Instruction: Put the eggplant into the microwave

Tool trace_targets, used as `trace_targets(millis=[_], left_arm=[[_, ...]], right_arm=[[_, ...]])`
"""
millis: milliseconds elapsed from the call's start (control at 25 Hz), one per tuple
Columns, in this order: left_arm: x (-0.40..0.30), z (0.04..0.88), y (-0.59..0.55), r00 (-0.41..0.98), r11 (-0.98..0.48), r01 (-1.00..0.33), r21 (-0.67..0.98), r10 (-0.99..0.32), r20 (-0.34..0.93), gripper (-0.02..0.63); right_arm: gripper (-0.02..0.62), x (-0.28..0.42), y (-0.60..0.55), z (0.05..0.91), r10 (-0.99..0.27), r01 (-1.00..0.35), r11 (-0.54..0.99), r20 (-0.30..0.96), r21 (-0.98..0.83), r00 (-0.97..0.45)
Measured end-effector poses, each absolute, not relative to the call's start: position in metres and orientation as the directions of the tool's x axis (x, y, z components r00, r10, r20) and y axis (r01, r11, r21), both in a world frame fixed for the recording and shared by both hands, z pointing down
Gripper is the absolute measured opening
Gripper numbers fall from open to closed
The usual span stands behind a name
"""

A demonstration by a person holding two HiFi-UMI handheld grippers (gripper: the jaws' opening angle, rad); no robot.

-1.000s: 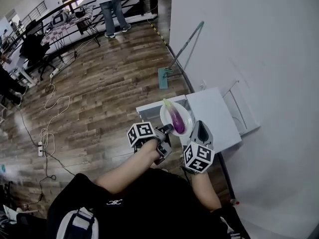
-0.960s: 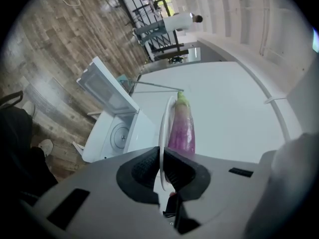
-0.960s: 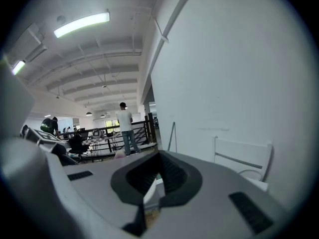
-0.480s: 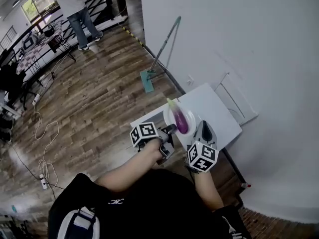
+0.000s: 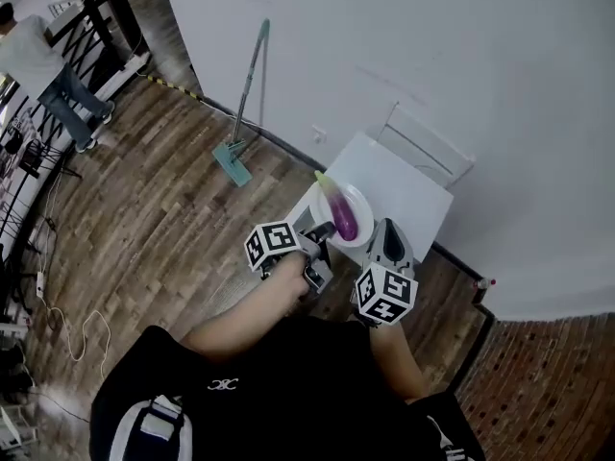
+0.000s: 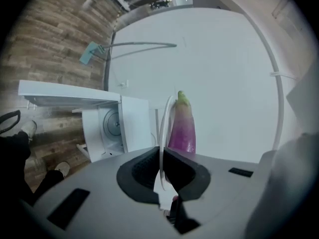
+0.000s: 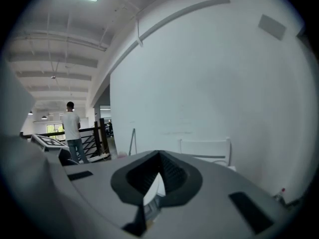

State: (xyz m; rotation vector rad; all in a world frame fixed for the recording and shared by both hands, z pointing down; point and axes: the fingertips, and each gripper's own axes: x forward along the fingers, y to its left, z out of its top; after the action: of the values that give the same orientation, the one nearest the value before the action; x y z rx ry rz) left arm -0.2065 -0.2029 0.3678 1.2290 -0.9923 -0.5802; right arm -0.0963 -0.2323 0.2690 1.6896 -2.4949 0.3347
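Pinches the plate's (image 5: 358, 203) near rim in the clenched left gripper (image 6: 160, 156) — eggplant (image 6: 182, 128) loose on top, could roll off with any tilt. Holds the right gripper (image 7: 158, 156) closed, empty.

The wooden floor (image 5: 173, 209) carries a white microwave (image 5: 404, 185) against the wall, a mop (image 5: 233, 157) nearby, and cables (image 5: 58, 327) farther off.

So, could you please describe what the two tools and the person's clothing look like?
Both the left tool and right tool have light grey bodies with black ribbed pads, and each carries a white cube printed with black square markers. The person wears a black top with a small white logo.
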Motion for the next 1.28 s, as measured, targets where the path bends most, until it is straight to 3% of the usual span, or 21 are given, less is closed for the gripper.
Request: trace_targets(millis=[280, 480, 760, 1280], left_arm=[[-0.175, 0.398, -0.189, 0.631, 0.278, -0.198, 0.94, -0.697, 0.339, 0.015], [-0.152, 0.423, -0.18, 0.677, 0.254, -0.23, 0.939, -0.651, 0.342, 0.015], [-0.123, 0.479, -0.174, 0.651, 0.31, -0.201, 0.929, -0.667, 0.363, 0.015], [-0.116, 0.632, -0.218, 0.534, 0.407, -0.16, 0.899, -0.73, 0.425, 0.015]], right_arm=[[0.012, -0.052, -0.198, 0.302, -0.932, -0.978, 0.167, 0.304, -0.123, -0.197], [0.012, -0.017, -0.187, 0.335, -0.916, -0.985, 0.103, 0.373, -0.141, -0.149], [0.012, -0.001, -0.205, 0.379, -0.885, -0.973, 0.202, 0.405, -0.113, -0.231], [0.012, -0.04, -0.282, 0.473, -0.856, -0.906, 0.372, 0.302, -0.202, -0.419]])
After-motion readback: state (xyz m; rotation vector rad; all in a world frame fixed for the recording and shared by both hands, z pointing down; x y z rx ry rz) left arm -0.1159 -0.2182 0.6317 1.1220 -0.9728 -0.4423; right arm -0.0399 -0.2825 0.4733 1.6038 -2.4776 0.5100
